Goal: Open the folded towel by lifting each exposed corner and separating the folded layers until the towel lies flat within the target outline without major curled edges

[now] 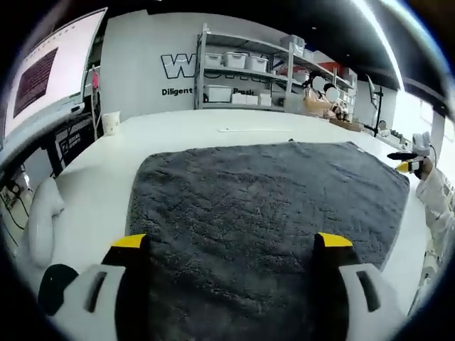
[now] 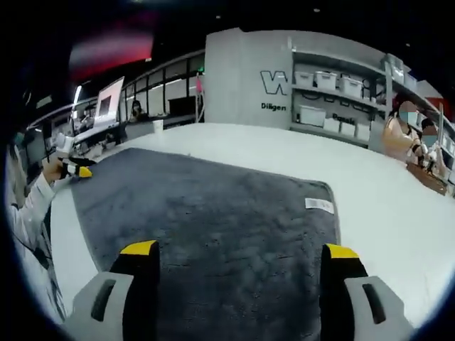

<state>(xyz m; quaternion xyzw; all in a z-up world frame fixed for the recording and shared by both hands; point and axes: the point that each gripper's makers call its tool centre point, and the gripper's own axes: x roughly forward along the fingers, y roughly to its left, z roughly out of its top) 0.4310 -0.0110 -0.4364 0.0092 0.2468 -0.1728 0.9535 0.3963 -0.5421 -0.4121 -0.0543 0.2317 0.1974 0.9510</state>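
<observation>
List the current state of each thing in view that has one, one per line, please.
towel: spread flat on the table, edges look uncurled
towel label: lying flat at the towel's edge
left claw: open, above the towel, holding nothing
right claw: open, above the towel, holding nothing
paper cup: upright on the table

Bright, even overhead light — soft shadows, fisheye bending at edges.

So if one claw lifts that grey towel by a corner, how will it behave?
Probably floppy: the grey towel lies flat against the white table, following its surface with no stiffness showing. Its thick, fuzzy pile suggests it would drape and drag rather than slide freely. The small white label near one edge would likely just come up with it.
</observation>
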